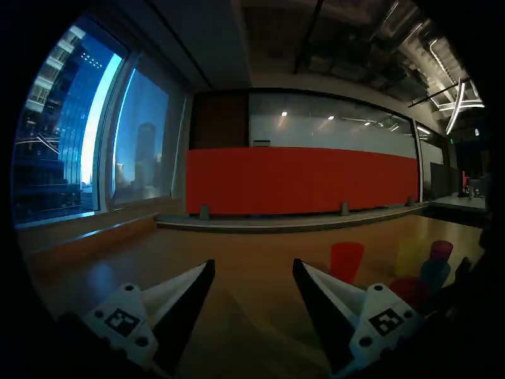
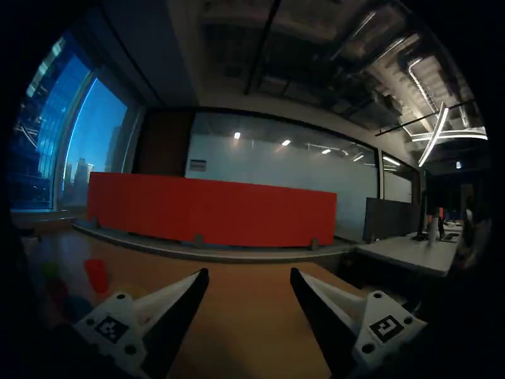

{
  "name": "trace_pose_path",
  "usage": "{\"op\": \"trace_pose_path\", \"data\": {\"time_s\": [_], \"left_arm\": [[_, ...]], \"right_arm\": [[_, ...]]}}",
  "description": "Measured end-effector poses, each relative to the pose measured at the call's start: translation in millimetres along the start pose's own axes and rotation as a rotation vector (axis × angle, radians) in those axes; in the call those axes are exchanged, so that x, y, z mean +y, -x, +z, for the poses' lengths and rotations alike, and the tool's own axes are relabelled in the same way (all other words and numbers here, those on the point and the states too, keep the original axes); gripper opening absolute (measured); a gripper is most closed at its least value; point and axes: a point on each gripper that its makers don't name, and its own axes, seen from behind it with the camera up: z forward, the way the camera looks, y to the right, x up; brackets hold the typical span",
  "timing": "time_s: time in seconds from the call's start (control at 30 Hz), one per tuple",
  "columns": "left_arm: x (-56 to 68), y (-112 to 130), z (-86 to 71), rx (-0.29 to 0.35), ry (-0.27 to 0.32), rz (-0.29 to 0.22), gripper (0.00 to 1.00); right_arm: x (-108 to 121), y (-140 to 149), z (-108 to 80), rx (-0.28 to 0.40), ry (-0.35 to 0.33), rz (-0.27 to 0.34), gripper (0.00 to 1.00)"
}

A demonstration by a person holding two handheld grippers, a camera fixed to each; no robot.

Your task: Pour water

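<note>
Wood, warm and bare, lies under both pairs of fingers. The left gripper (image 1: 253,262) has its white, black-lined fingers (image 1: 183,297) released and spread wide, with nothing between them but the bench (image 1: 252,316). The right gripper (image 2: 249,271) is the same, its fingers (image 2: 173,303) apart and grasping nothing.

In the left gripper view, the cups stand in a loose group toward the right side of the bench, past the right-hand finger. A red cup (image 1: 409,289) is nearest, just behind that finger's marked block. A blue cup (image 1: 434,273) stands just beside it, and a pink cup (image 1: 440,250) and a yellow cup (image 1: 410,256) stand behind. An orange-red cup (image 1: 346,259) stands upright a little apart from the others, nearer the middle of the bench. Whether any cup holds water cannot be told.

In the right gripper view, the orange-red cup (image 2: 96,275) stands near the left side of the bench, and the other cups to its left are dim smudges of colour.

Along the far edge of the bench runs a low red panel (image 1: 303,180) with a glass wall (image 1: 328,123) above it. Tall windows (image 1: 142,142) on the left show blue towers outside. In the right gripper view a grey desk (image 2: 410,252) stands well off to the right, the things on it too small to tell. A bright light strip (image 2: 435,136) hangs from the open ceiling.
</note>
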Motion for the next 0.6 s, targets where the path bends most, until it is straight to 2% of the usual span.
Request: {"op": "trace_pose_path", "data": {"time_s": [0.3, 0.6], "left_arm": [[0.0, 0, 0.4, 0.0, 0.0, 0.0, 0.91], [-0.2, 0, 0.1, 0.0, 0.0, 0.0, 0.91]], "right_arm": [[-5, 10, 8.0, 0.006, -0.038, -0.01, 1.0], [-23, 13, 20.7, 0.036, -0.084, -0.015, 1.0]]}}
